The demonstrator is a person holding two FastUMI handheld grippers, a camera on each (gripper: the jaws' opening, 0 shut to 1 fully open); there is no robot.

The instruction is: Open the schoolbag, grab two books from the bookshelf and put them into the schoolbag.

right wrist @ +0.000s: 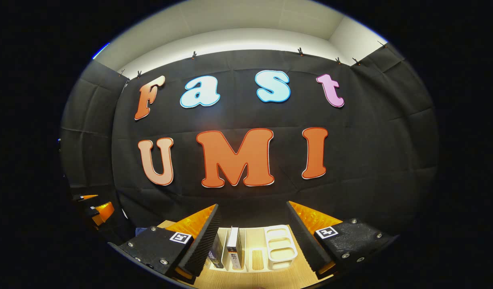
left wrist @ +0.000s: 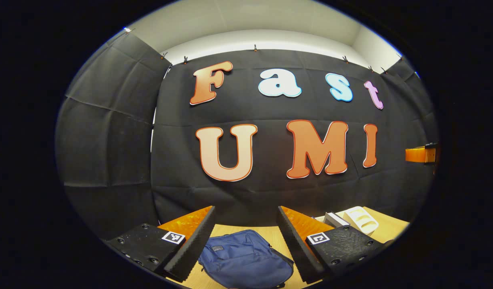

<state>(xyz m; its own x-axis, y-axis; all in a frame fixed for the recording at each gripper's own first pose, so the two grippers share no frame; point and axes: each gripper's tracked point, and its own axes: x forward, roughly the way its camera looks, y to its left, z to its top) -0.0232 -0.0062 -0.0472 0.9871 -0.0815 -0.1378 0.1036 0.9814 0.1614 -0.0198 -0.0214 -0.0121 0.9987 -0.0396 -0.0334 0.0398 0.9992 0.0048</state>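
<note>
Blue fabric schoolbag (left wrist: 246, 259) lies zipped on the wooden table (left wrist: 391, 228) directly below the left gripper (left wrist: 246, 241), whose jaws stand apart, while the right gripper (right wrist: 252, 241), also spread, faces the upright books (right wrist: 233, 249) in the white bookshelf (right wrist: 280, 245).

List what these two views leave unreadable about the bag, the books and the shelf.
- Schoolbag, left gripper view: its near end is cut off by the bottom edge and its sides lie behind the left gripper fingers; whether the zip is open cannot be told.
- Books, right gripper view: two spines show, the left one partly behind a finger of the right gripper; titles too small.
- Bookshelf: its front is cut off by the bottom edge.
</note>
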